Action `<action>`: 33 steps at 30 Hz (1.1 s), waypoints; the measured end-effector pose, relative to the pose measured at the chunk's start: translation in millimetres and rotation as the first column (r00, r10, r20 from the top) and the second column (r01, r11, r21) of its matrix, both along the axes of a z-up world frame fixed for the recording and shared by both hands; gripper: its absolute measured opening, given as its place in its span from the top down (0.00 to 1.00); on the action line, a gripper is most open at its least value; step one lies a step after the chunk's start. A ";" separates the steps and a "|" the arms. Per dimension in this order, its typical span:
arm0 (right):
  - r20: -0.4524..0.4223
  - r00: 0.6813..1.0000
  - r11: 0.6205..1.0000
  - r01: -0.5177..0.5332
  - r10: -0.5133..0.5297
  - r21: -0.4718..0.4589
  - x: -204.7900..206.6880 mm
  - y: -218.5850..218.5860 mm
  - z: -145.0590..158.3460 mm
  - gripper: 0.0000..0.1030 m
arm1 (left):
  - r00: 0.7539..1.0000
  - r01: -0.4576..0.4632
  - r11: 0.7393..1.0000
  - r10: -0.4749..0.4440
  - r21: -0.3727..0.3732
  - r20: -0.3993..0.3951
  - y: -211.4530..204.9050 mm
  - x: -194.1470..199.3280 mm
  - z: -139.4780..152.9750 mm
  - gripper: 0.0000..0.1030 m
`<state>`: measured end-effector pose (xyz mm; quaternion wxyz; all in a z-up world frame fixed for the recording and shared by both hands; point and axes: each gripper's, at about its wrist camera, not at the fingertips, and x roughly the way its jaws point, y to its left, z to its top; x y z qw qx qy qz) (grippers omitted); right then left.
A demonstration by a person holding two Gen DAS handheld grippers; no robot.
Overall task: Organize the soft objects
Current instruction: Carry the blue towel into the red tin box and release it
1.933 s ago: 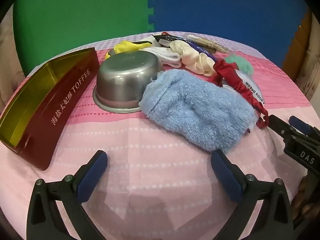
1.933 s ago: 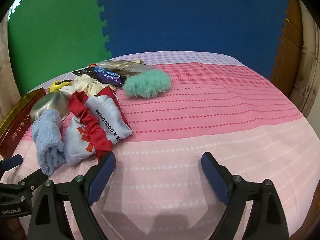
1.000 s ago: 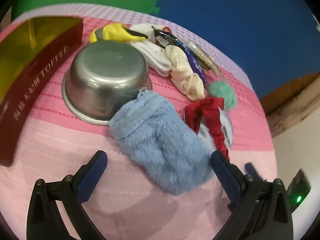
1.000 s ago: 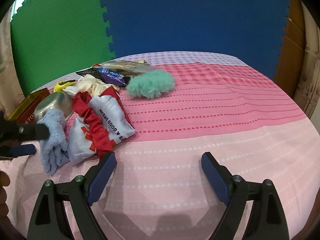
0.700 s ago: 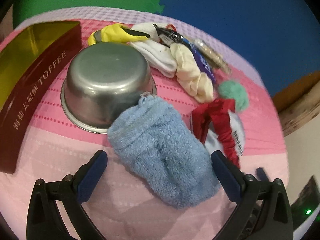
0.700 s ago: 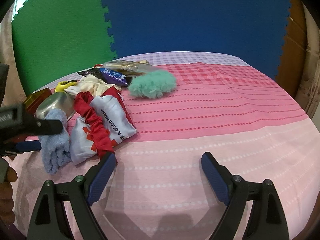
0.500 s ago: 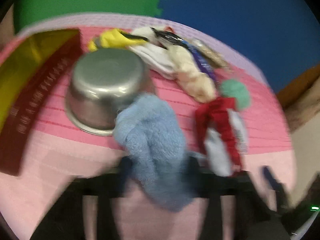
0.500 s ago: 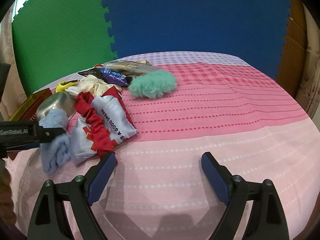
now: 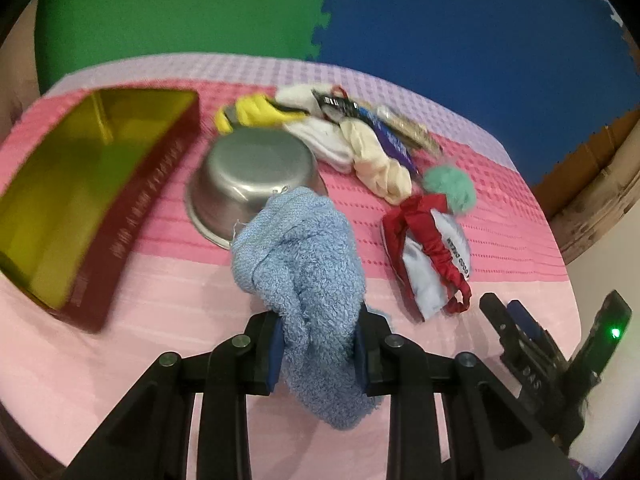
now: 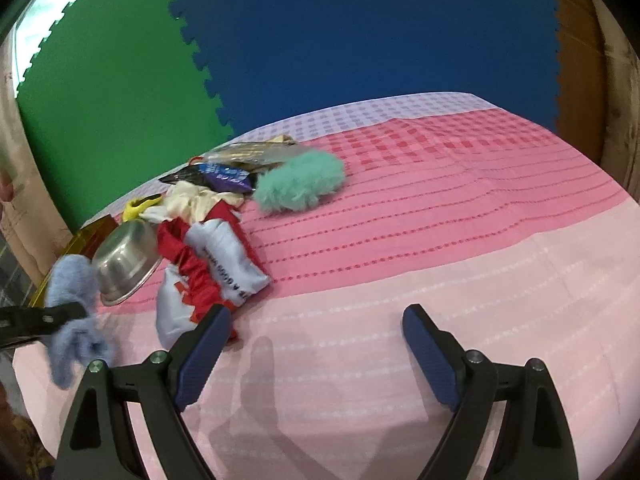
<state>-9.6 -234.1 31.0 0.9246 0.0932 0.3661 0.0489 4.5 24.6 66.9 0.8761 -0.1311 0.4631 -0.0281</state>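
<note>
Left wrist view
Towel: your left gripper [image 9: 318, 350] pinches the blue terry towel [image 9: 304, 264]; it bunches above the pads and hangs below them, over the pink tablecloth [image 9: 172, 292], in front of the upturned steel bowl [image 9: 252, 178].
Writing: the red tin [image 9: 92, 200] carries gold lettering, too blurred to read; the white pouch [image 9: 434, 264] reads "GOOD" in part.
Change: two seconds ago the towel lay flat between spread pads.

Right wrist view
Towel: it seems lifted at far left [image 10: 74, 320], gripped by the left gripper [image 10: 44, 316].
Tool: your right gripper [image 10: 316, 356] stands spread, holding nothing, over the tablecloth [image 10: 460, 240].
Nearby: red scrunchie [image 10: 192, 268], teal fluffy scrunchie [image 10: 300, 186].
Change: right gripper unmoved.
</note>
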 end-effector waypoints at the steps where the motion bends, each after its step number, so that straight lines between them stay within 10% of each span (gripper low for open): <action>1: -0.005 1.000 1.000 0.004 -0.004 -0.005 1.8 -1.0 0.2 0.13 | 1.000 -0.006 1.000 0.005 0.014 0.010 4.6 -2.1 5.1 0.75; 20: -0.024 0.998 0.998 0.051 -0.052 -0.034 10.9 -20.4 -4.3 0.12 | 0.981 -0.195 0.947 0.185 0.254 0.063 119.0 32.2 31.8 0.74; 33: -0.047 0.997 0.993 0.052 -0.057 -0.104 15.9 -11.7 -4.7 0.12 | 0.984 -0.159 0.909 0.178 0.384 -0.015 169.4 90.1 1.9 0.68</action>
